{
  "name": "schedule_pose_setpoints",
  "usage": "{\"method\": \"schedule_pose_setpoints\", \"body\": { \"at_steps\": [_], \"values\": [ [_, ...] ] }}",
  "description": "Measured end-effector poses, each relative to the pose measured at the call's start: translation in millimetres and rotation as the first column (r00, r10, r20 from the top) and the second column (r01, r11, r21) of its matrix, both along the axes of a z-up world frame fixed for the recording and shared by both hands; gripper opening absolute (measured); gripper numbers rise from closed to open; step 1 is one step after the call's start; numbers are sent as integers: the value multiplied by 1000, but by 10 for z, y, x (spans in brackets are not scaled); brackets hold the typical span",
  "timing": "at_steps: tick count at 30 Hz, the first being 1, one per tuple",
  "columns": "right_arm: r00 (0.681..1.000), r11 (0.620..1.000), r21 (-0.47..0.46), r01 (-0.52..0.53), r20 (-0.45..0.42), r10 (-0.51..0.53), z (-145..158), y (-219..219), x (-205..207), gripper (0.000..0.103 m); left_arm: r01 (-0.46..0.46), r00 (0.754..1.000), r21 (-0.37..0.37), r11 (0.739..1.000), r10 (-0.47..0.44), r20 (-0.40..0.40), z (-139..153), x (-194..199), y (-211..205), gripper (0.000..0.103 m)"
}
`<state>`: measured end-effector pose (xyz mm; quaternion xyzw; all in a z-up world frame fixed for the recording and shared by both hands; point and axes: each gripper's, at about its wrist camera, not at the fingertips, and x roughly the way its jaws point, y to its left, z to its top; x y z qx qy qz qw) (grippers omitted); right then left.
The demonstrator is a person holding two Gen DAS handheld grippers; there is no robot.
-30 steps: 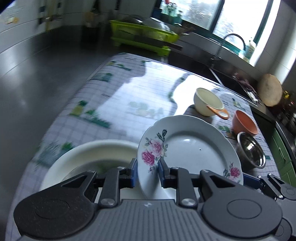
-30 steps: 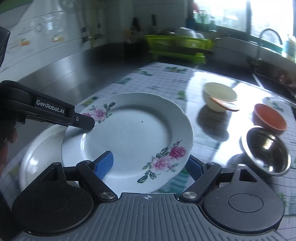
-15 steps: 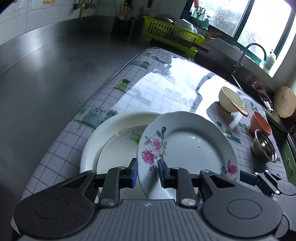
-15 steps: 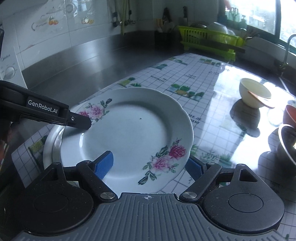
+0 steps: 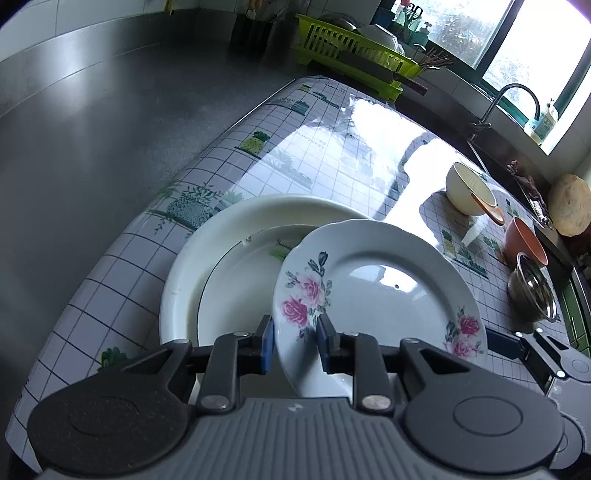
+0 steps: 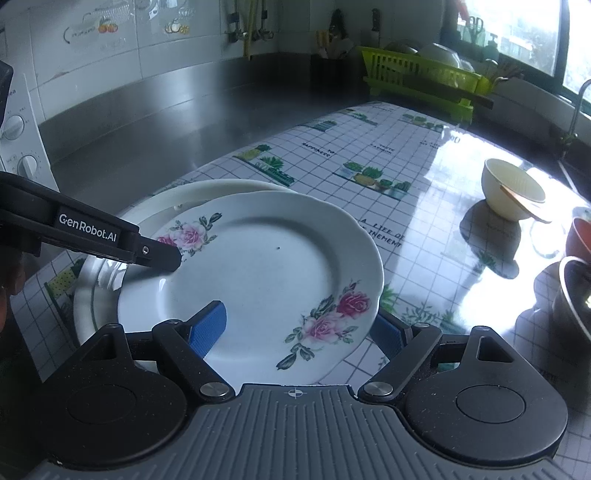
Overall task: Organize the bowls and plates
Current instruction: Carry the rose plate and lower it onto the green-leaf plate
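Observation:
A white plate with pink roses (image 5: 380, 288) (image 6: 266, 273) hangs tilted just over a large white dish (image 5: 207, 243) (image 6: 207, 188) that holds another white plate (image 5: 236, 280). Whether they touch I cannot tell. My left gripper (image 5: 293, 341) is shut on the rose plate's left rim; its fingertip (image 6: 162, 258) shows in the right wrist view. My right gripper (image 6: 297, 328) stands wide across the plate's near edge, its left pad on the upper face and its right pad under the rim, holding it. One of its fingers (image 5: 498, 339) shows beside the rim.
To the right on the tiled cloth stand a cream bowl with a spoon (image 5: 467, 192) (image 6: 509, 188), an orange bowl (image 5: 524, 240) and a steel bowl (image 5: 532, 291). A green dish rack (image 5: 354, 33) sits at the back. A tap (image 5: 517, 92) is at the far right.
Both grippers carried the rose plate left and slightly down, so the large white dish now lies under it in fuller view. Neither grip changed.

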<state>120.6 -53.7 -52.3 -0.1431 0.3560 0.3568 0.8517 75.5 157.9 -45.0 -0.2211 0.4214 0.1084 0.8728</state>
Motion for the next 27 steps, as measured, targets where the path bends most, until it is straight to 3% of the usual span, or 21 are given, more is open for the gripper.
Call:
{"method": "schedule_pose_setpoints", "body": {
  "at_steps": [12, 22, 27],
  "values": [
    [1000, 999, -38, -5, 27, 6, 22, 78, -2, 85, -9, 1000, -45, 999, 8, -21, -79, 11, 78, 25],
    [999, 999, -35, -11, 34, 13, 20, 90, -47, 85, -18, 999, -13, 1000, 17, -45, -83, -37, 99, 26],
    [999, 1000, -18, -18, 43, 19, 44, 88, -82, 86, -24, 999, 26, 999, 25, -35, 6, -62, 114, 37]
  ]
}}
